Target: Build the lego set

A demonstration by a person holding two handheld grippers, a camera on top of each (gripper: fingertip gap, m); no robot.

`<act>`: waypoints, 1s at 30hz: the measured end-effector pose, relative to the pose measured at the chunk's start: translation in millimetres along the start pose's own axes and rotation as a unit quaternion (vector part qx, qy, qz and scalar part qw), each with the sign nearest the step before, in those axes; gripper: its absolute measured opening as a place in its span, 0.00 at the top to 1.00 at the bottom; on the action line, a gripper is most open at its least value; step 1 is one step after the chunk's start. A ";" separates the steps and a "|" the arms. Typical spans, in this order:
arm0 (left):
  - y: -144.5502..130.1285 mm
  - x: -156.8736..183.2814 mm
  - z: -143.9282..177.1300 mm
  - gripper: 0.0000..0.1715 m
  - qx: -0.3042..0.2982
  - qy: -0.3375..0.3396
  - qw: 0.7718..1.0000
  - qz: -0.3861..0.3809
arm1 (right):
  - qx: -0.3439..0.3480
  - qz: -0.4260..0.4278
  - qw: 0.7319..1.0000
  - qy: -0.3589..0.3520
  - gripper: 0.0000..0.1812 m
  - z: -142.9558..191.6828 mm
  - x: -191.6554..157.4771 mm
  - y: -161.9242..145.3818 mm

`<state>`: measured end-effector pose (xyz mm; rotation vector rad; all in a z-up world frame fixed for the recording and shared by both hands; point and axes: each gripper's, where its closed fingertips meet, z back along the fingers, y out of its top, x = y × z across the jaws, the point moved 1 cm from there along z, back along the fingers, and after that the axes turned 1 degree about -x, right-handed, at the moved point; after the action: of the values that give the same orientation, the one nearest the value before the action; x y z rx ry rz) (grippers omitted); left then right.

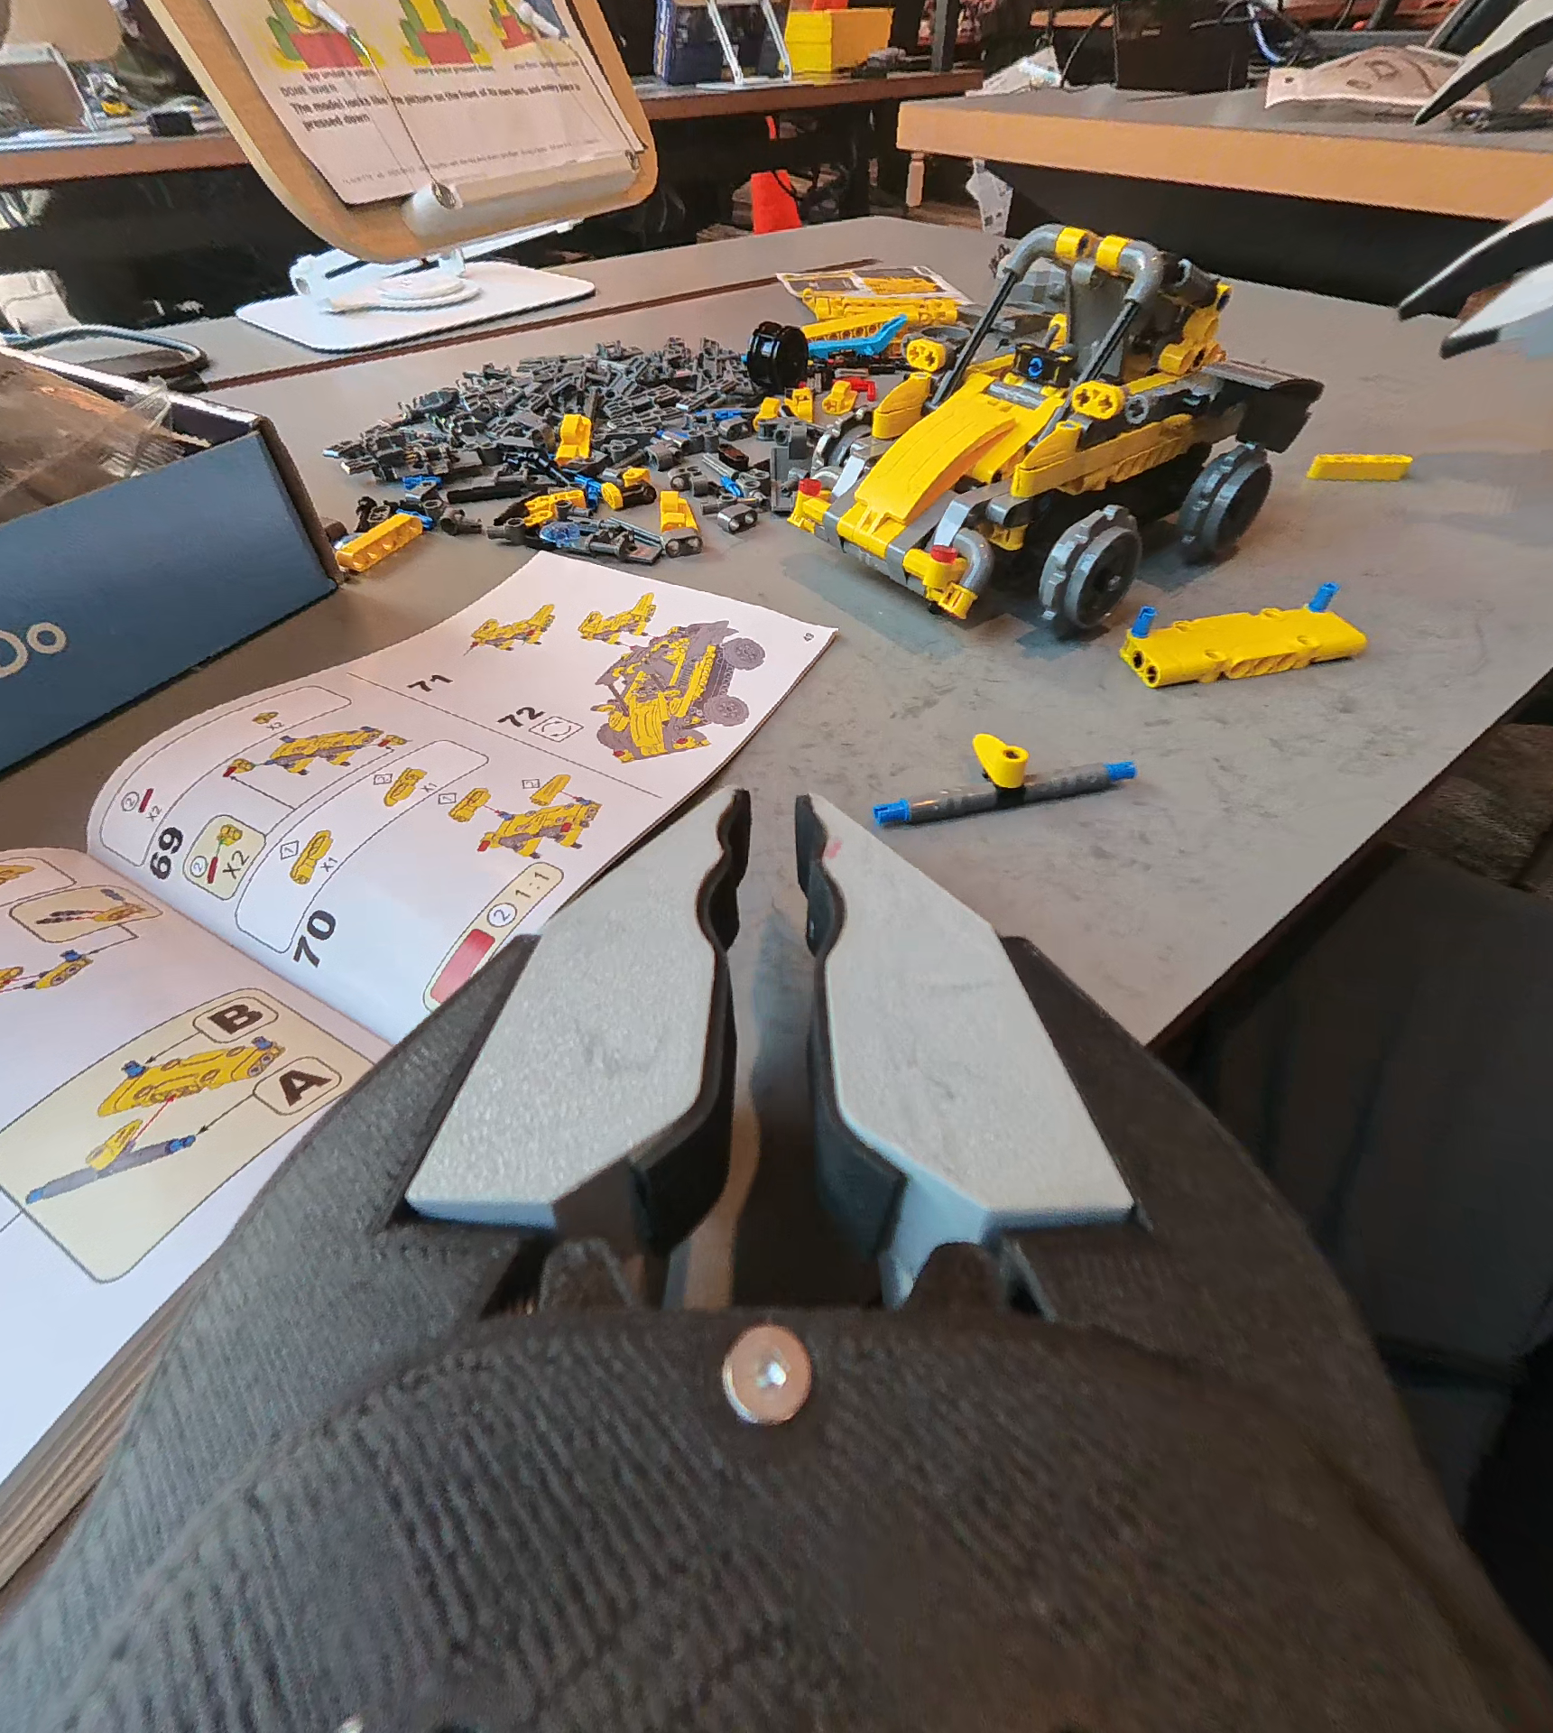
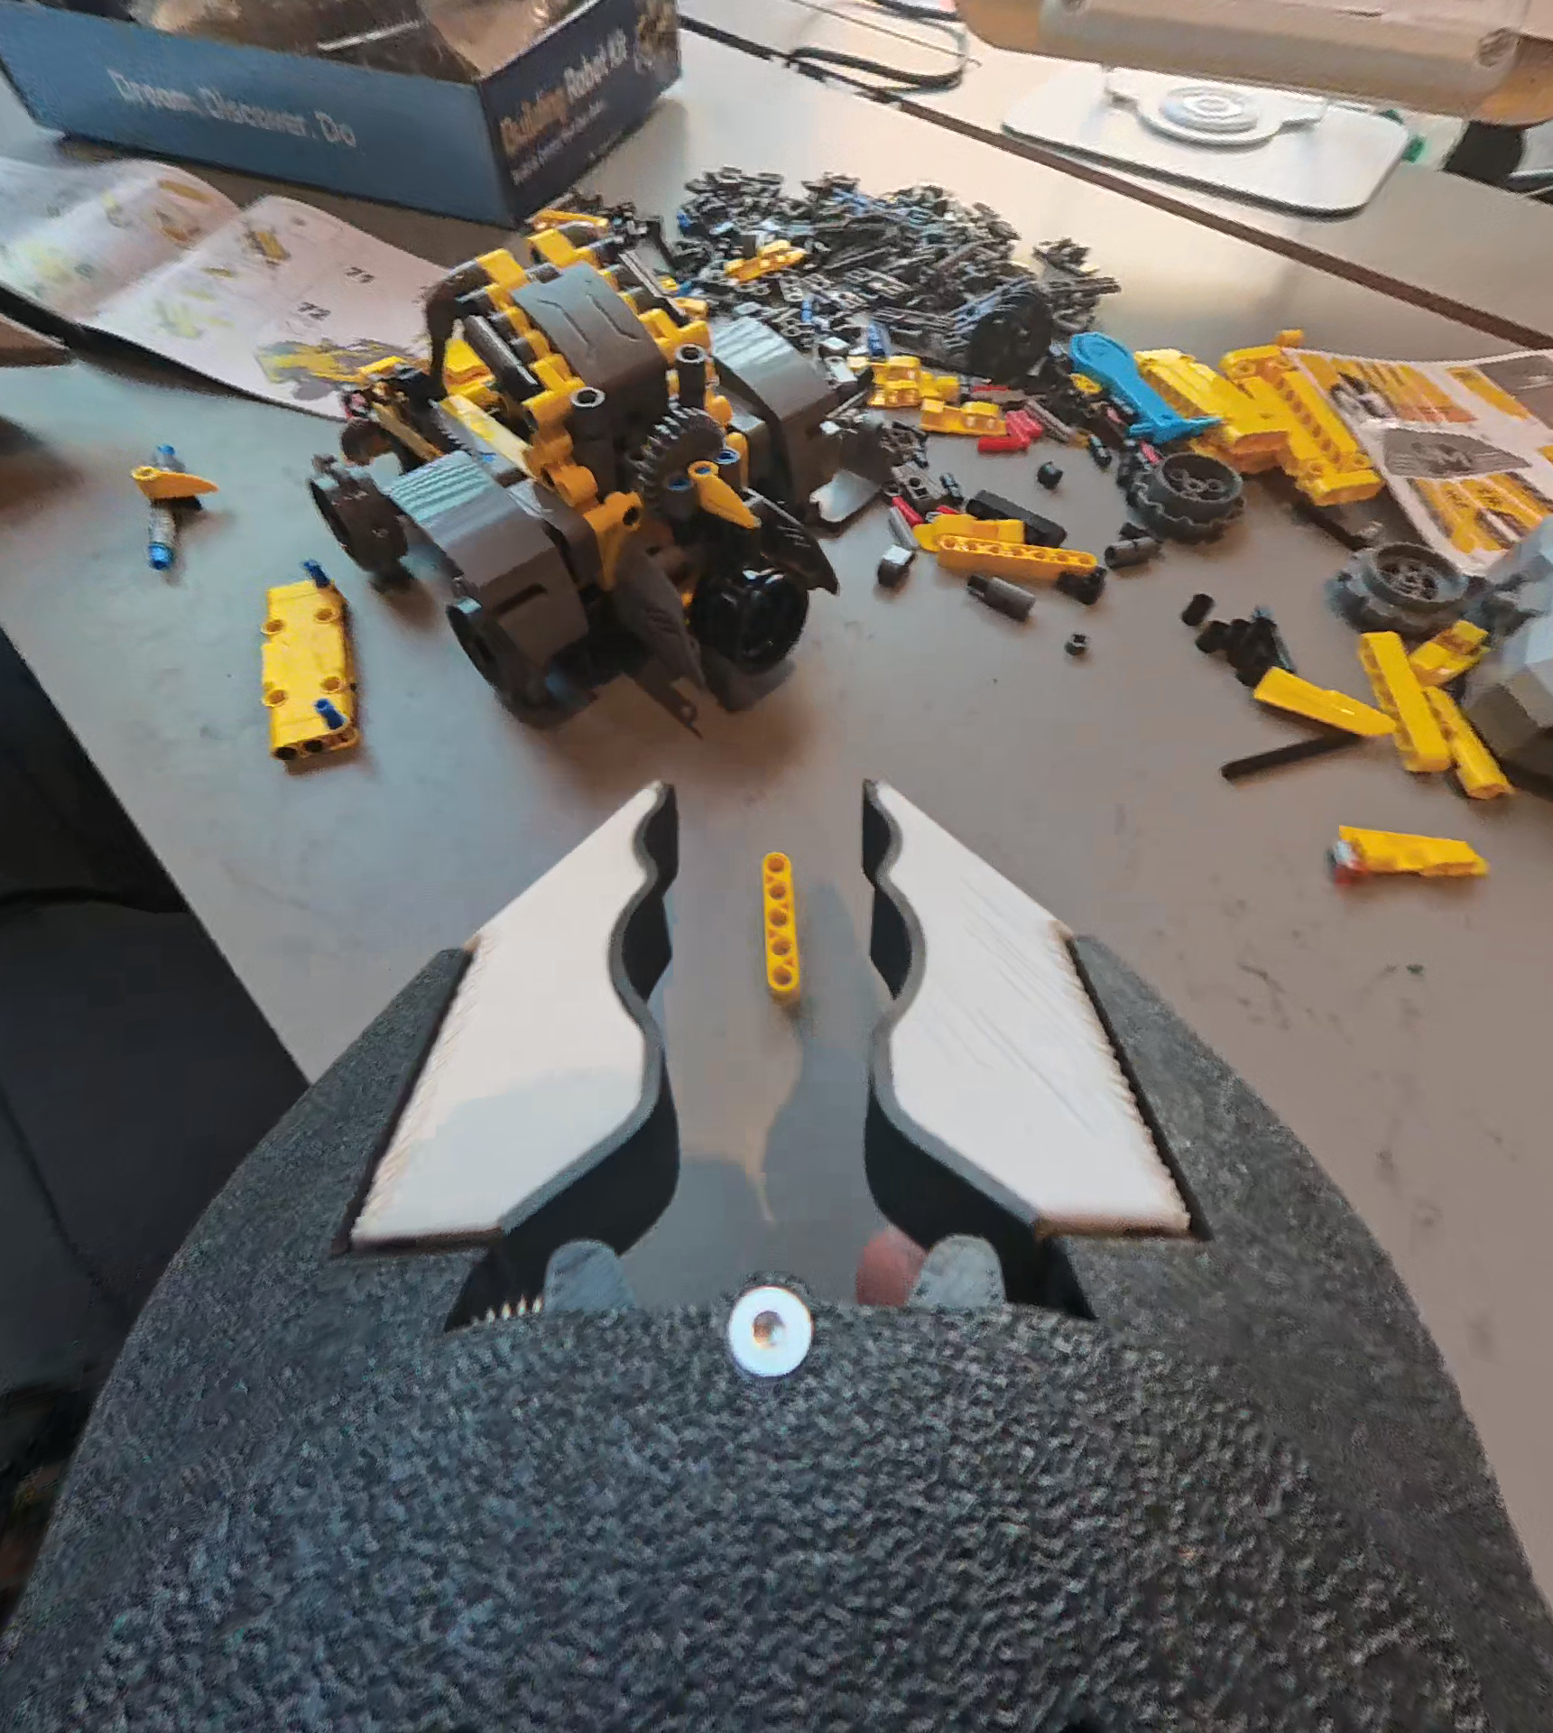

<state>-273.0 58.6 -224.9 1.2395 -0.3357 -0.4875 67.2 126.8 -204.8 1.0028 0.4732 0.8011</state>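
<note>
Yellow, stiff and light (likely slippery plastic), the short holed beam [image 2: 780, 926] lies on the desk [image 2: 1082, 985] between the right hand-held gripper [image 2: 768, 797]'s parted, empty fingers, while the left hand-held gripper [image 1: 772, 806], nearly closed and empty, hovers near the open instruction booklet [image 1: 303, 844].

Shared workshop or lab room. Grey worktop [image 1: 1129, 900] ahead of gripper, strewn with loose building-kit parts [image 1: 566, 441]; open instruction booklet [image 1: 332, 844] left of it; further worktops [image 1: 1222, 141] with cables and boxes beyond.
</note>
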 end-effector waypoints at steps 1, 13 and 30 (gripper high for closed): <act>0.1 -0.2 0.0 0.97 0.000 0.001 1.000 0.000 | 0.006 0.000 1.000 -0.018 0.82 3.0 4.0 0.8; 9.5 -5.3 3.8 0.94 0.003 0.028 1.000 -0.007 | 0.101 -0.007 0.990 -0.099 0.75 -1.4 57.7 30.6; 85.5 -60.9 -64.8 0.80 -0.154 -0.013 0.988 -0.023 | 0.197 0.076 0.975 -0.065 0.80 -103.2 124.3 150.2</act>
<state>-278.0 164.3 -161.4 0.9436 -0.2439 -0.5739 19.5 325.3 -121.3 1.4653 0.4543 0.7879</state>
